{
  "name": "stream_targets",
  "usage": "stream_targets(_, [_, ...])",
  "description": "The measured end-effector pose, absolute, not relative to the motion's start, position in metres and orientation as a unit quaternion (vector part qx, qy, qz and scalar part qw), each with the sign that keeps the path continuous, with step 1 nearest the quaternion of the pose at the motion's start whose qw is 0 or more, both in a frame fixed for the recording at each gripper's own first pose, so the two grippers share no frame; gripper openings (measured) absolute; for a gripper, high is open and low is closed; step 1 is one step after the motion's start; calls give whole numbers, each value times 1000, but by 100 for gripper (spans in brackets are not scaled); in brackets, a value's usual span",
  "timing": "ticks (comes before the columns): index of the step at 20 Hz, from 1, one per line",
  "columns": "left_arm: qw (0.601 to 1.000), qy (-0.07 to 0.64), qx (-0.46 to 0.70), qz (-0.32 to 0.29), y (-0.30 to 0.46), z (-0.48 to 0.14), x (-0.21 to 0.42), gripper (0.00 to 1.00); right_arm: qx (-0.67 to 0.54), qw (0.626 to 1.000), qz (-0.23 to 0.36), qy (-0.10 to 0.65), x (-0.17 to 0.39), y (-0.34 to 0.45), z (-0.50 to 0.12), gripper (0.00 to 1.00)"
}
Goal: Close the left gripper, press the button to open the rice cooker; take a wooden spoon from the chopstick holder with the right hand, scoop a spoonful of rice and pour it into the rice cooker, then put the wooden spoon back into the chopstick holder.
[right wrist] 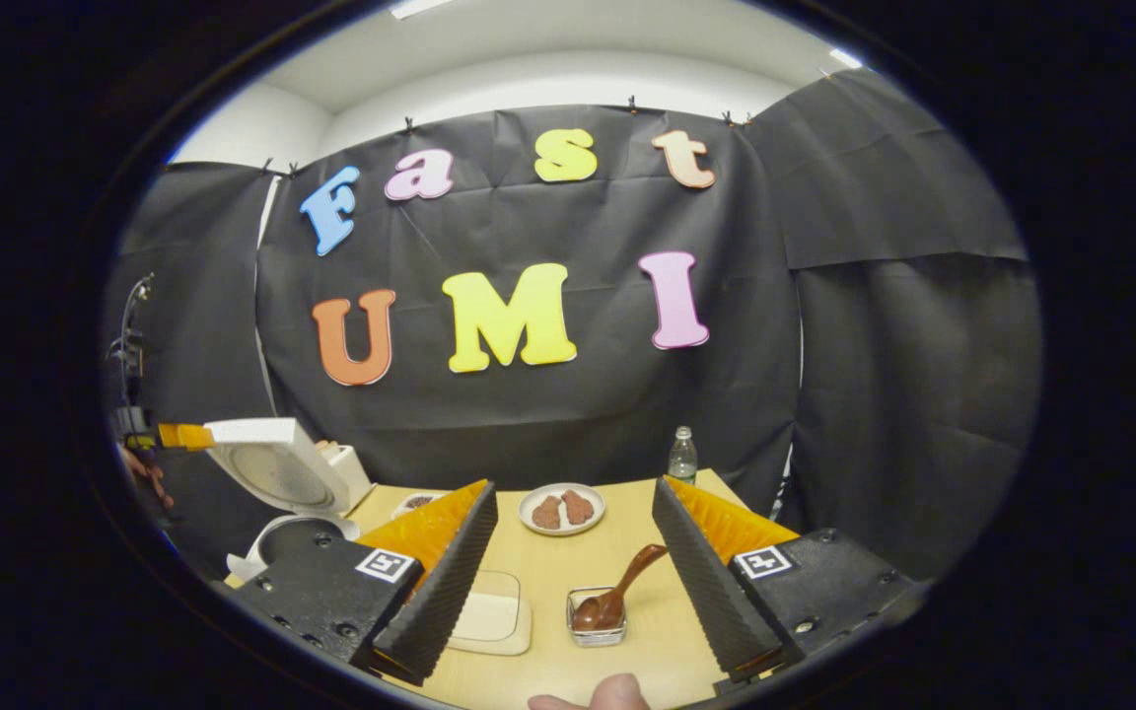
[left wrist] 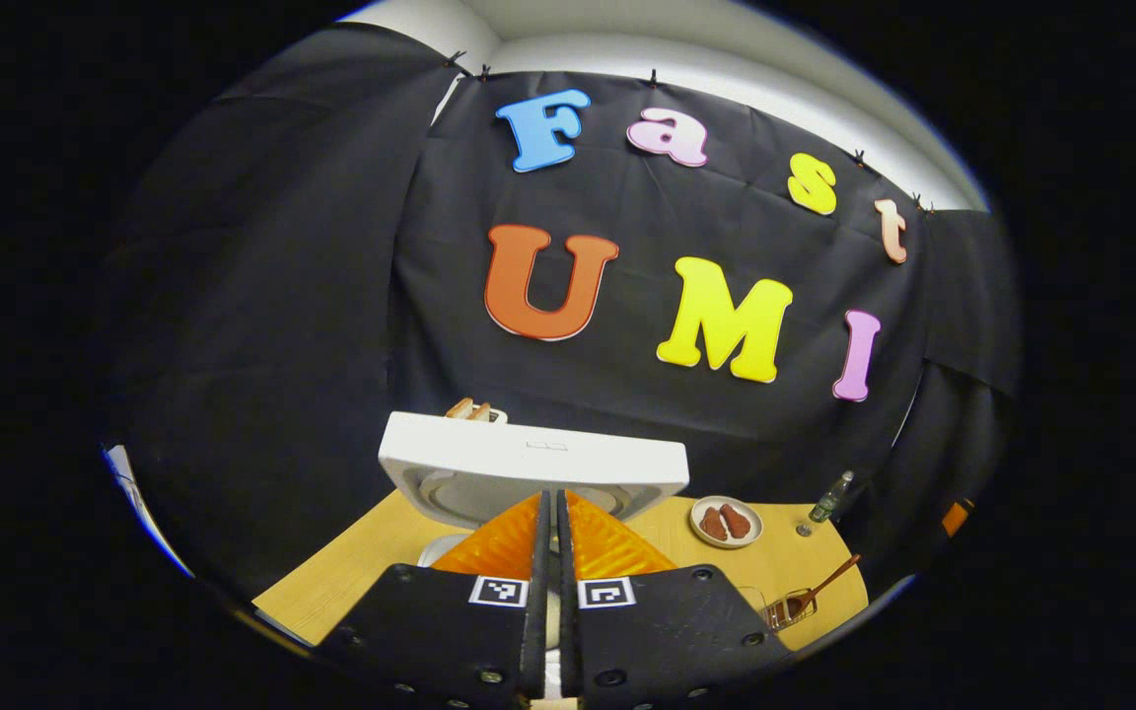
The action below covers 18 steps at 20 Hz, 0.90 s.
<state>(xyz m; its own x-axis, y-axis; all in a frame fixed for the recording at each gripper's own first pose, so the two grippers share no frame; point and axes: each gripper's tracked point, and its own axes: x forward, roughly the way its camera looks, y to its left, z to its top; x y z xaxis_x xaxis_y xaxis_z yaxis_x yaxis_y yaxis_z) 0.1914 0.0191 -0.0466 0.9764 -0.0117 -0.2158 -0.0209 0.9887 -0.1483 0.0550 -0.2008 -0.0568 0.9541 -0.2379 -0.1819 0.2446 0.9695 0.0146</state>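
The rice cooker (right wrist: 282, 483) sits at the lower left of the right gripper view, its white lid (left wrist: 529, 463) raised and tilted back, so the opening step looks done. The step in hand is, by my judgement, fetching the wooden spoon (right wrist: 619, 592).

The spoon stands low and centre in the right gripper view, bowl down in a small clear holder (right wrist: 596, 619), handle leaning up toward the right. To take it well, the right gripper (right wrist: 578, 552) should come down over the handle's upper part, line both fingers across it, and squeeze only once the handle lies between them, then lift straight up so the holder does not tip.

The right gripper hovers above the table (right wrist: 548, 572), level and pointing forward, its 2 fingers spread wide with the spoon between and beyond them, touching nothing.

The left gripper (left wrist: 550, 532) is held just before the lid at the bottom centre of the left gripper view, fingers pressed together, empty.
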Motion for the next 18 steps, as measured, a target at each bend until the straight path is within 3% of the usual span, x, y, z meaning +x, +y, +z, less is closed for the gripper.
stream_targets(2, [995, 83, -60, 6, 21, -34, 186, 25, 8, 989, -116, 91, 52, -200, -55, 100])
stream_targets(3, [996, 73, -53, 8, 21, -28, 183, 42, 3, 989, -115, 90, 50, -202, -52, 99])
stream_targets(6, [998, 46, -31, 9, 18, -16, 167, 77, -2, 989, -116, 96, 47, -209, -54, 100])
stream_targets(7, [999, 40, -25, 9, 16, -12, 162, 97, 0, 988, -117, 97, 46, -211, -54, 100])
stream_targets(18, [999, 17, -32, 26, 4, 1, 131, 94, 13, 988, -96, 122, 53, -231, -91, 100])
